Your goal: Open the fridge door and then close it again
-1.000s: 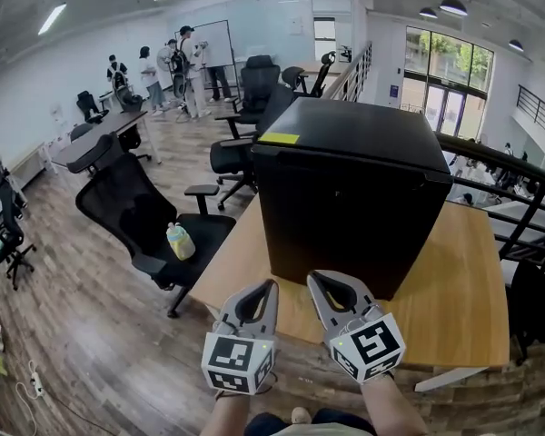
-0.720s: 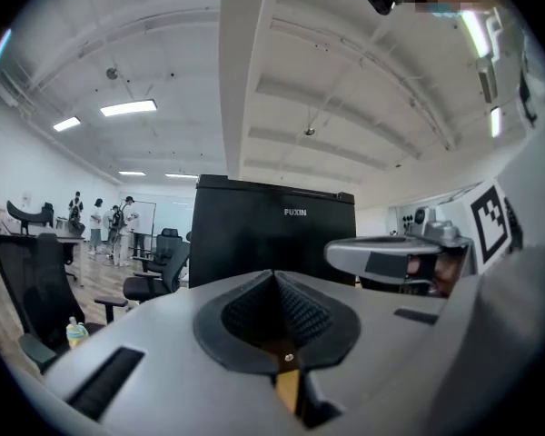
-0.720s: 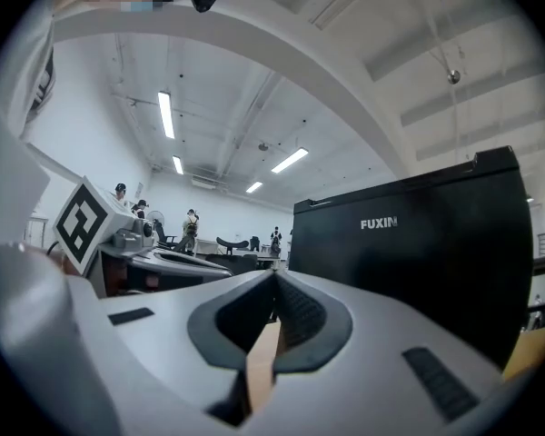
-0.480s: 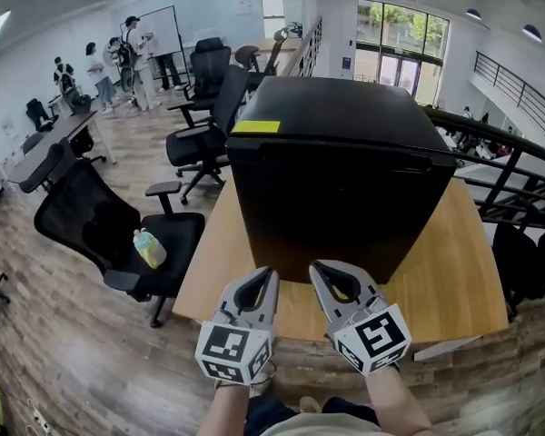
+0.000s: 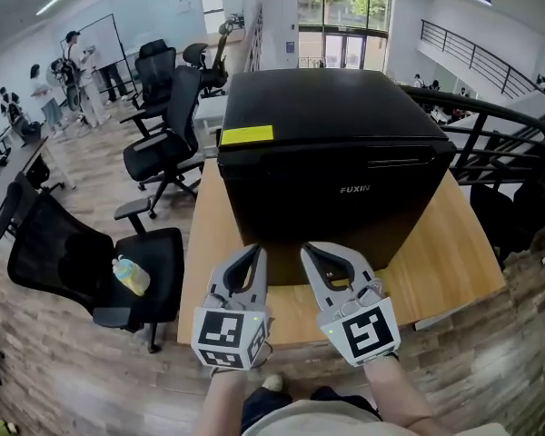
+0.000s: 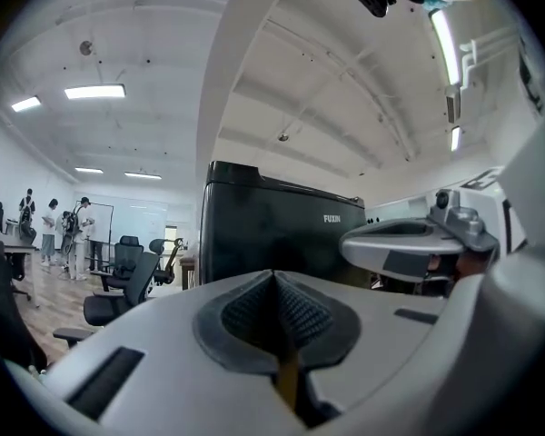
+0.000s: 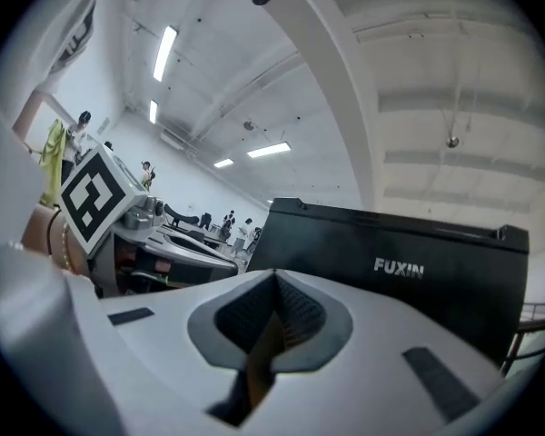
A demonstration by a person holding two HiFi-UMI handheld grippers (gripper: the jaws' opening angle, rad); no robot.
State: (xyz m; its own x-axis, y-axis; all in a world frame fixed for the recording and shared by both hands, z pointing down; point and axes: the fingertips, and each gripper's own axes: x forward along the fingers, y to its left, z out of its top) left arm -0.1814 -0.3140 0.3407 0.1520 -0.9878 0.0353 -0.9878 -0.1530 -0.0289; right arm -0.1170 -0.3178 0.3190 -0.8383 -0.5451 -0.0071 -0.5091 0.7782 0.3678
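Note:
A black mini fridge [image 5: 331, 180] stands on a wooden table [image 5: 454, 271], its door shut and its white logo facing me. A yellow sticker [image 5: 246, 135] lies on its top left. My left gripper [image 5: 254, 251] and right gripper [image 5: 307, 246] hover side by side over the table's front edge, just short of the door's lower part. Both are shut with nothing between the jaws. In the left gripper view the shut gripper [image 6: 274, 275] points at the fridge [image 6: 272, 234]. The right gripper view shows its shut gripper [image 7: 274, 278] below the fridge door [image 7: 391, 262].
A black office chair [image 5: 100, 252] with a bottle [image 5: 132, 275] on its seat stands left of the table. Several more chairs [image 5: 168, 125] stand behind it. People stand by a whiteboard far left. A black railing [image 5: 490, 134] runs along the right, behind the table.
The view and both grippers have swung round the table. The fridge showed a corner before; now its door with the logo faces me squarely. Both grippers stayed shut.

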